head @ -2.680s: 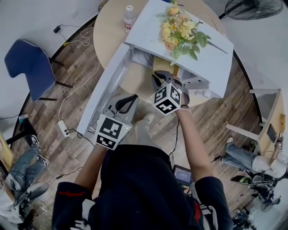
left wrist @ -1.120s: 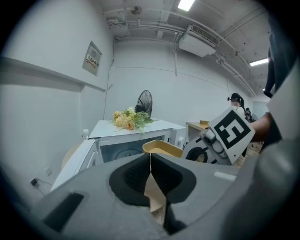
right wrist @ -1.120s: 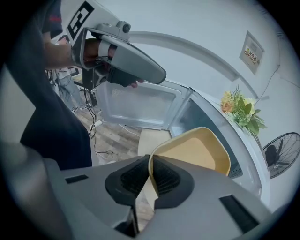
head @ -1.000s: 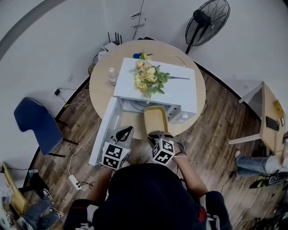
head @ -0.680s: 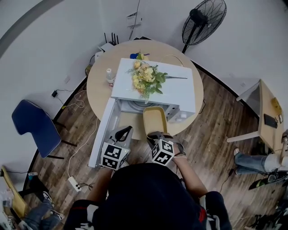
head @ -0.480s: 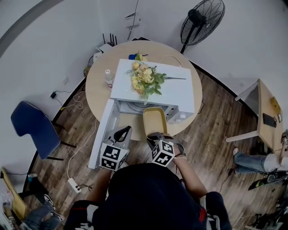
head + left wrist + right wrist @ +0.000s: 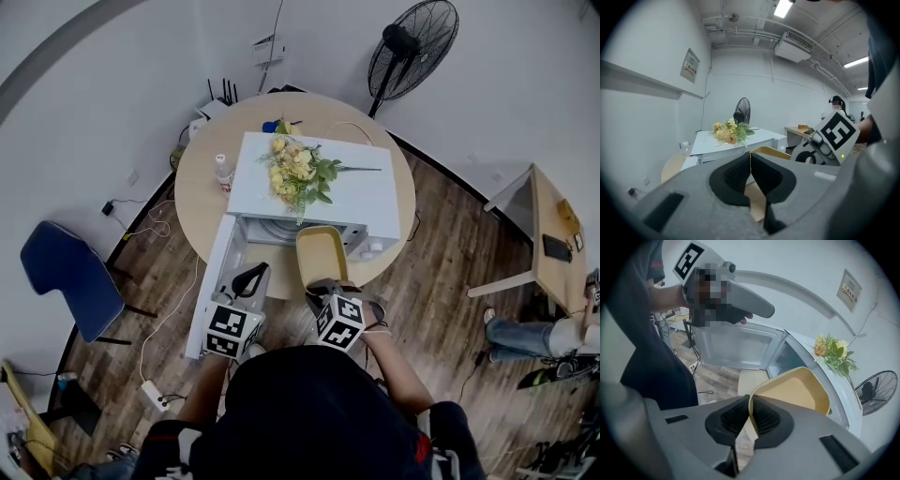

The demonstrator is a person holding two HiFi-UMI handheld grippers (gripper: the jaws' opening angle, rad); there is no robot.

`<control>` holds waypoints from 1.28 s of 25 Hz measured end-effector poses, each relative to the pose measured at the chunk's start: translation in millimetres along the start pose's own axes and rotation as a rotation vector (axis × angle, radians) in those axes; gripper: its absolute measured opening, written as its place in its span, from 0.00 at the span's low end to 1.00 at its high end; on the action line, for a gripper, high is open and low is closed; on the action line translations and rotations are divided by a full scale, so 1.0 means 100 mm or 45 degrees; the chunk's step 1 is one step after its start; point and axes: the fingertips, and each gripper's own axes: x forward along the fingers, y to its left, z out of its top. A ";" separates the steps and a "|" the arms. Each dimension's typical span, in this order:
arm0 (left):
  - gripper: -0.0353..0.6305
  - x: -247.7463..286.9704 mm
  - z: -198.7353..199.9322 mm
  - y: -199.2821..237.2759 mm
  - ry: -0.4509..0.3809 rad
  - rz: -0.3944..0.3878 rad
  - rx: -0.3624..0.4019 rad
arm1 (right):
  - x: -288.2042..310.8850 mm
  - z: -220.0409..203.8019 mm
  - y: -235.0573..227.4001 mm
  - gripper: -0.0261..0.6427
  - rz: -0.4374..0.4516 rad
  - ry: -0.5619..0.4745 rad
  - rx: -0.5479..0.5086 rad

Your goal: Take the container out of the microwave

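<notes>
The yellow container (image 7: 323, 253) hangs in front of the open white microwave (image 7: 319, 192), above the round table's near edge. My right gripper (image 7: 323, 284) is shut on its near rim; in the right gripper view the rim (image 7: 794, 392) runs between the pads of the right gripper (image 7: 750, 416). My left gripper (image 7: 246, 279) is to the left of the container, apart from it, beside the open door (image 7: 214, 281). In its own view the left gripper (image 7: 750, 176) has its pads together with nothing held, and the container (image 7: 771, 151) shows just beyond.
A bunch of flowers (image 7: 292, 173) lies on the microwave. A bottle (image 7: 223, 172) stands on the round table (image 7: 202, 187). A fan (image 7: 410, 47) is behind, a blue chair (image 7: 66, 281) at left, a side table (image 7: 553, 234) at right.
The container, earlier at the microwave's mouth, is out in front of it. Over the last second the right gripper kept still and the left gripper rose a little.
</notes>
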 end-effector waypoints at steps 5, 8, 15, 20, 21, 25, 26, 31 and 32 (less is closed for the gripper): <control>0.08 -0.05 0.14 0.04 -0.034 0.006 0.028 | -0.11 0.04 -0.05 0.08 -0.011 0.003 -0.003; 0.08 -0.06 0.18 0.04 -0.042 0.008 0.042 | -0.16 0.07 -0.06 0.08 -0.018 -0.002 0.004; 0.08 -0.10 0.25 -0.01 -0.073 0.007 0.045 | -0.20 0.09 -0.07 0.08 -0.022 -0.005 0.006; 0.08 -0.11 0.23 -0.06 -0.078 0.003 0.040 | -0.20 0.08 -0.01 0.08 -0.001 0.007 -0.015; 0.08 -0.11 0.23 -0.07 -0.078 0.000 0.040 | -0.21 0.08 0.00 0.08 0.000 0.007 -0.016; 0.08 -0.12 0.24 -0.10 -0.076 -0.007 0.038 | -0.22 0.08 0.01 0.08 -0.007 0.008 -0.015; 0.08 -0.12 0.24 -0.10 -0.077 -0.006 0.038 | -0.21 0.07 0.01 0.08 -0.006 0.009 -0.014; 0.08 -0.12 0.24 -0.08 -0.079 0.000 0.047 | -0.20 0.04 0.02 0.08 -0.008 0.026 -0.022; 0.08 -0.13 0.24 -0.07 -0.079 0.002 0.051 | -0.20 0.04 0.02 0.08 -0.007 0.030 -0.025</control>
